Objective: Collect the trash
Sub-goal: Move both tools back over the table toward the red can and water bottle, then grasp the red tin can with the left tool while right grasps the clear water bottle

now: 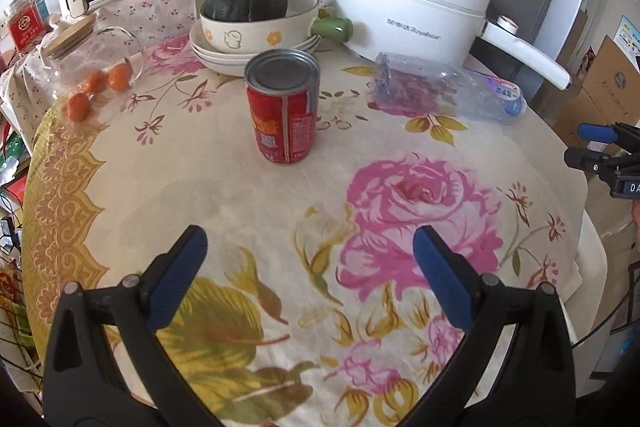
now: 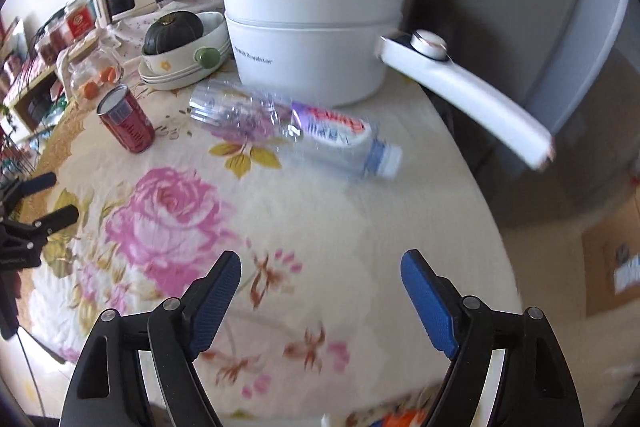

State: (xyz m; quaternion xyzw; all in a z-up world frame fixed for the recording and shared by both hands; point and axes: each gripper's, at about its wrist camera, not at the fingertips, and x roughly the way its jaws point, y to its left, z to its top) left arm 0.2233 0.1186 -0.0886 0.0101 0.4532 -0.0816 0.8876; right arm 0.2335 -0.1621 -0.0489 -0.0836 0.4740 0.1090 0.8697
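Note:
A red drink can point(image 1: 283, 107) stands upright on the floral tablecloth point(image 1: 224, 195), straight ahead of my left gripper point(image 1: 310, 247), which is open and empty, well short of it. A clear empty plastic bottle point(image 1: 444, 89) lies on its side to the can's right. In the right wrist view the bottle point(image 2: 292, 127) lies ahead of my open, empty right gripper point(image 2: 320, 269), cap pointing right. The can point(image 2: 126, 125) stands at the left there. The left gripper point(image 2: 36, 203) shows at the left edge.
A white electric pot point(image 1: 412, 15) with a long handle point(image 2: 464, 95) stands behind the bottle. A bowl with a dark squash point(image 1: 244, 1) sits on stacked plates. A glass jar point(image 1: 92, 67) with oranges lies at the left. Appliances line the back. The table edge curves at the right.

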